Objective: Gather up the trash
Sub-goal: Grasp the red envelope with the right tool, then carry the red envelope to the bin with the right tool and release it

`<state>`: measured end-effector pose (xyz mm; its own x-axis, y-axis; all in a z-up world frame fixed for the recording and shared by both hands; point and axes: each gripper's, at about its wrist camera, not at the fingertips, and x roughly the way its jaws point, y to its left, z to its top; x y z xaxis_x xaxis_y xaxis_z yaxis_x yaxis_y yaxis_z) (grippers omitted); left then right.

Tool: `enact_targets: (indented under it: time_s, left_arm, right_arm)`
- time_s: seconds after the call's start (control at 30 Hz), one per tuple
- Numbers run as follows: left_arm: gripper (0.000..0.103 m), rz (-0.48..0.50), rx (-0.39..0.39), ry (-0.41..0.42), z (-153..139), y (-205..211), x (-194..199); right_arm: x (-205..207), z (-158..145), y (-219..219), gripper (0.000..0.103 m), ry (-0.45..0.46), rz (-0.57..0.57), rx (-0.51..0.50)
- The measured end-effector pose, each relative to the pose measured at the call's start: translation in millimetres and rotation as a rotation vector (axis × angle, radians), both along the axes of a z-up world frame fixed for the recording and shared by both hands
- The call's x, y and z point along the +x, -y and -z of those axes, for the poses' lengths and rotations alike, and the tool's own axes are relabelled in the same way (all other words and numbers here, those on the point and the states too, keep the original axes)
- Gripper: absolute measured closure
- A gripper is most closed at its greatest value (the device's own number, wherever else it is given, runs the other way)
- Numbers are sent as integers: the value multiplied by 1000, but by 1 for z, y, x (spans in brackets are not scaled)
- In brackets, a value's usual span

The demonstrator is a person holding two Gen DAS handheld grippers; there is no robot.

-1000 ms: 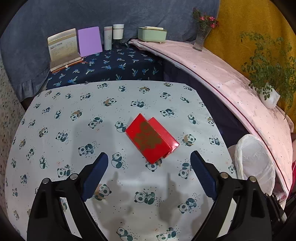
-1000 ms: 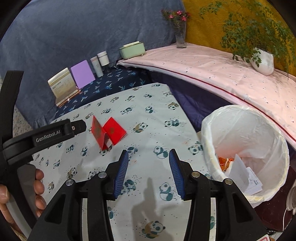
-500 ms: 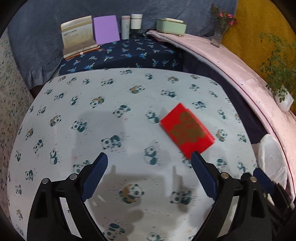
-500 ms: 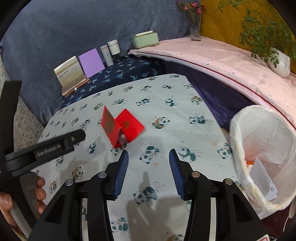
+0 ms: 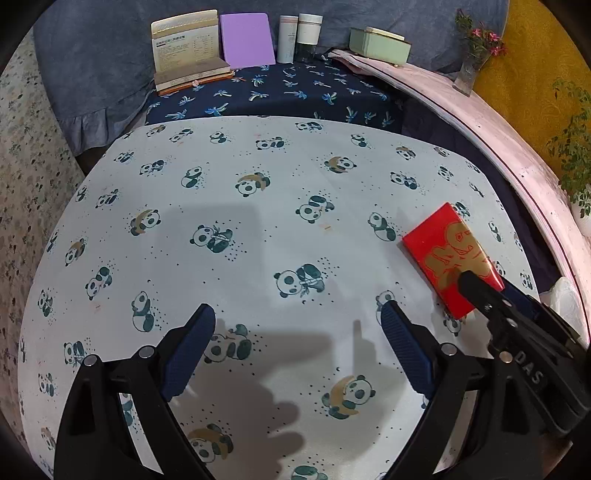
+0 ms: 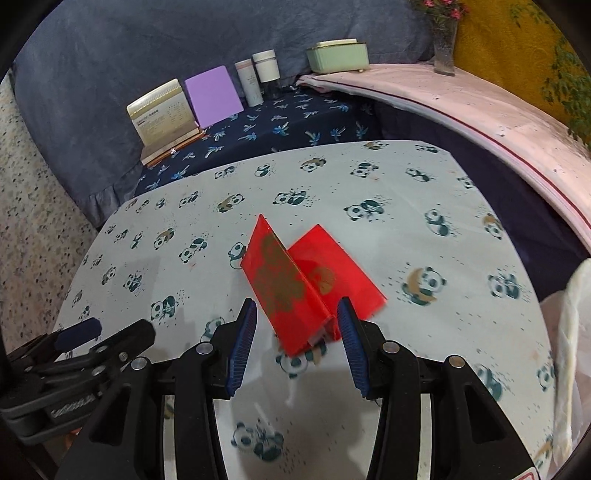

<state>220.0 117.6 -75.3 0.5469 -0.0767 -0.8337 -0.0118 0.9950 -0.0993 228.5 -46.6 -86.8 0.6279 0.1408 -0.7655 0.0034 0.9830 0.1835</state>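
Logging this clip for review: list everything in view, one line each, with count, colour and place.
envelope: 1, red with gold print, folded open, on the panda cloth between the right tongs' tips
panda cloth: 1, pale with pandas, covering the table
bin bag: 1, white, right edge beyond the table
booklet: 1, cream, propped on the navy cloth at the back
purple card: 1, purple, beside the booklet
jars: 2, white, right of the card
box: 1, pale green, on the pink cloth
vase: 1, clear, pink flowers, back right
left tongs: open, empty, over bare cloth
right tongs: open, astride the envelope's near end
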Motion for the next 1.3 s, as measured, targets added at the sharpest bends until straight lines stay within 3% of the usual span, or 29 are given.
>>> enact_targets:
  time_s: [0.03, 0.07, 0.13, 0.57, 1.0, 1.1, 1.3]
  left_arm:
    - [16, -1, -2, 1, 0, -1, 0]
    - [16, 0, -5, 1, 0, -2, 1]
    - [16, -2, -8, 1, 1, -4, 1]
    - [16, 83, -37, 7, -4, 27, -16]
    - [17, 228, -11, -20, 8, 89, -64]
    - [25, 280, -15, -28, 10, 109, -77]
    - [56, 392, -14, -70, 17, 150, -97]
  right_arm:
    - [3, 2, -1, 68, -6, -2, -2]
    - [6, 5, -2, 89, -12, -6, 4]
    - [7, 5, -3, 98, -18, -19, 27]
    - [-33, -60, 32, 99, 133, 66, 55]
    - [-97, -43, 70, 99, 81, 170, 37]
    - [-112, -41, 81, 99, 77, 189, 38]
    - [-139, -36, 98, 99, 73, 221, 48]
